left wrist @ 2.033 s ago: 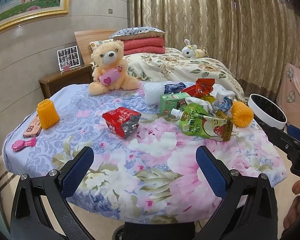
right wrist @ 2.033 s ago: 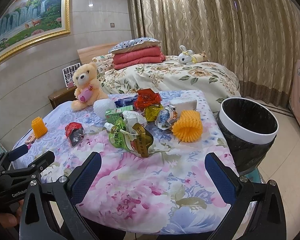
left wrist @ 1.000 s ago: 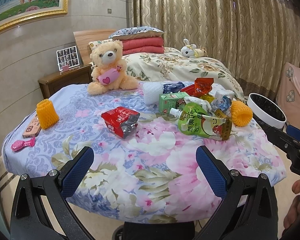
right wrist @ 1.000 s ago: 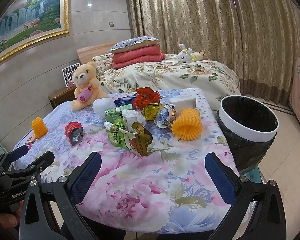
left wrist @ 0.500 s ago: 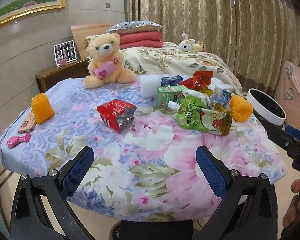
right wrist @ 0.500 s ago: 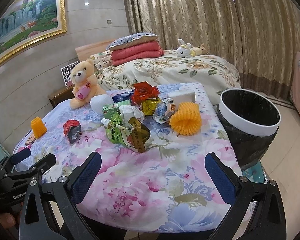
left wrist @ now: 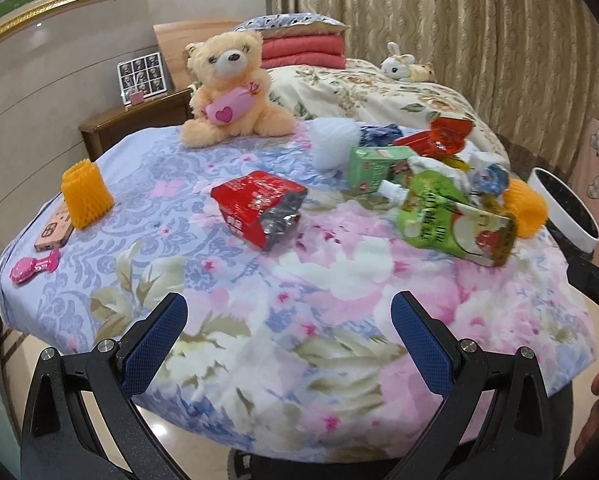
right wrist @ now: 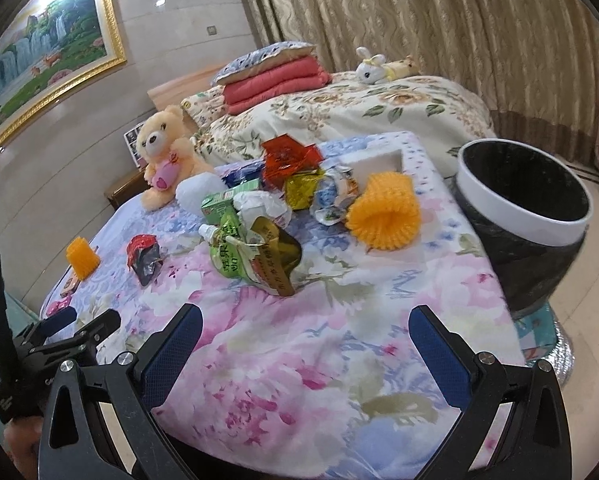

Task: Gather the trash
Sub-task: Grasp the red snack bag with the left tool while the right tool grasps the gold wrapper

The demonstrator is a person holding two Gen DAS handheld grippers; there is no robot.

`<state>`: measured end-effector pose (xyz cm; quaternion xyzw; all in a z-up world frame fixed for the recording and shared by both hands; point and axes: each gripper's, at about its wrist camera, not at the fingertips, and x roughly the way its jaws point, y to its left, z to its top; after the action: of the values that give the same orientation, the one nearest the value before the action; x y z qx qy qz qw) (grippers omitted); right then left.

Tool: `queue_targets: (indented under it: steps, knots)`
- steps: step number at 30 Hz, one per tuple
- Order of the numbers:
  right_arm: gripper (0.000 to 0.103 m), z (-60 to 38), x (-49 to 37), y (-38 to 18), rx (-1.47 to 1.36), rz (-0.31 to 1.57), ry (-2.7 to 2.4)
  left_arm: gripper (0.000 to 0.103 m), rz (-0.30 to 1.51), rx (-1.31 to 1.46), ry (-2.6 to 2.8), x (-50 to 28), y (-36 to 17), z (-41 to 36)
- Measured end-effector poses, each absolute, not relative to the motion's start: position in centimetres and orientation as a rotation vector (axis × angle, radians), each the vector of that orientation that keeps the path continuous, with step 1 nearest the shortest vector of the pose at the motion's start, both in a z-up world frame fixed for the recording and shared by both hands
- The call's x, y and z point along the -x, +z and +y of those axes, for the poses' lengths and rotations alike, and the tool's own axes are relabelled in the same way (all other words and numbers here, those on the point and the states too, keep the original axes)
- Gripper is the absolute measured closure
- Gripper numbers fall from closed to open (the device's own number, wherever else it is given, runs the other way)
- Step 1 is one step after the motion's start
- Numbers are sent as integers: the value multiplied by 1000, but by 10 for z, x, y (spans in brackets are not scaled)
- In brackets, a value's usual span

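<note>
Trash lies on a floral-clothed table [left wrist: 339, 280]. A red foil snack bag [left wrist: 261, 206] sits mid-table, also in the right wrist view [right wrist: 143, 258]. A green juice pouch [left wrist: 451, 216] [right wrist: 255, 254], a green carton [left wrist: 375, 168], a red wrapper [right wrist: 289, 160] and an orange foam net [right wrist: 385, 212] cluster at the right. A black-lined bin with a white rim [right wrist: 527, 216] stands beside the table's right edge. My left gripper [left wrist: 287, 340] is open and empty over the near edge. My right gripper [right wrist: 303, 354] is open and empty over the near edge.
A teddy bear [left wrist: 229, 88] sits at the table's far side. Another orange foam net [left wrist: 85, 194], a phone [left wrist: 53, 230] and a pink clip [left wrist: 33, 266] lie at the left. A bed [right wrist: 359, 104] and curtains stand behind.
Both grippers have moved forward and tilted down toward the table; the trash looms closer. Both stay open and empty.
</note>
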<state>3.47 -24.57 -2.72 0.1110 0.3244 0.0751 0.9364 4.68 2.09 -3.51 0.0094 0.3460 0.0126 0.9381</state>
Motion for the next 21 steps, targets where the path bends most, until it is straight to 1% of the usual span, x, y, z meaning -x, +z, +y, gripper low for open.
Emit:
queue_targets:
  steps: [8,14,17,18,19,20,21]
  knots:
    - [1,-232,-79,-33,-203,711,209,1,723,-18,56,-86,-40,37]
    - [1,-223,-109,-46,-180,766,236,7,752,-13,80,-120,-47,46]
    - [1,-221,-119,-51,-175,791,249,17,790,-5,87,-136,-54,51]
    - [2,-220,-121,-52,-175,796,254,24,802,-3,88,-140,-56,51]
    - [5,-219,-123,-52,-174,800,256,33,812,1,87,-142,-58,52]
    - [8,-218,-125,-53,-172,803,260,39,824,9,81,-145,-60,53]
    - [16,-218,-127,-53,-170,808,263,53,837,19,69,-147,-63,54]
